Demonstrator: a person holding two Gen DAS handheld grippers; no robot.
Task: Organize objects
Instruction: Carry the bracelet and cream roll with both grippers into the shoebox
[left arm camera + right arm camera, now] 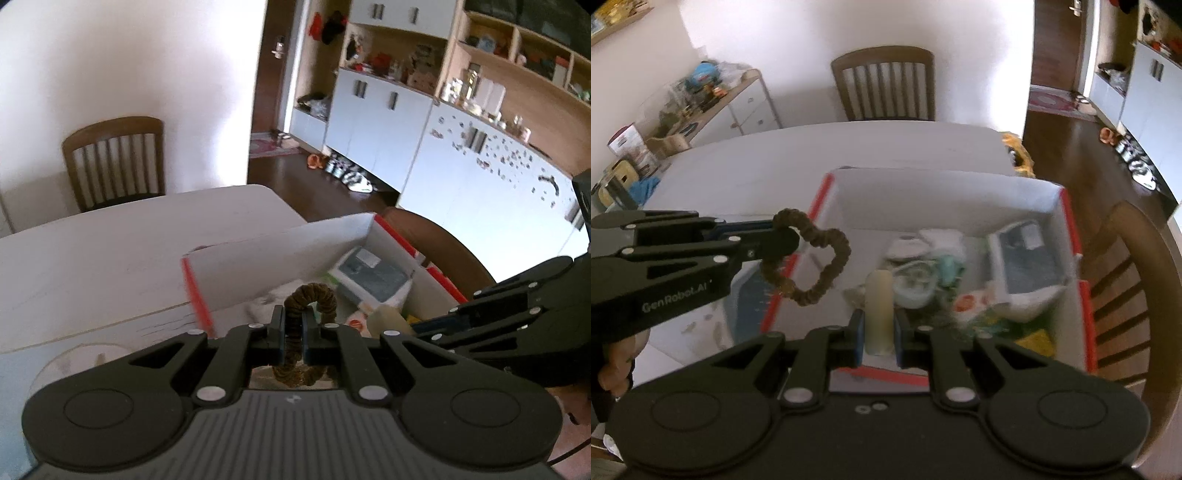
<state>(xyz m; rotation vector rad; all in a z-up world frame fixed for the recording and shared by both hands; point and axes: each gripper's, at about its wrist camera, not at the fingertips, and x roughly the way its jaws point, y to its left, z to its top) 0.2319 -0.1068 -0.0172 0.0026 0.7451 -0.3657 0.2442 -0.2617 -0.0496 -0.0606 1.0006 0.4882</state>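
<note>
Holding item one: the left gripper (293,334) is clenched on a brown fabric scrunchie (312,295), the loop pinched between both pads and standing up above the fingertips. From the right wrist view the same gripper (783,236) reaches in from the left, the scrunchie (812,258) dangling over the red-taped left edge of the box.

Item two: the right gripper (879,332) grasps a pale cream cylinder (878,306), upright between its blue-padded fingers — above the near part of the box interior.

Item three: white cardboard box (945,199) with red tape along its edges, flaps up, sitting on the white table (849,144) near the table's right end. Contents, partly blurred:
- grey-and-white flat package (1023,254) leaning at the right wall
- white and teal bundled items (923,262) at centre
- orange, green and yellow packets (1015,317) near the front right corner

Surroundings: a wooden slat-back chair (884,85) at the far side of the table; a second chair (1126,277) just beside the box on the right.
</note>
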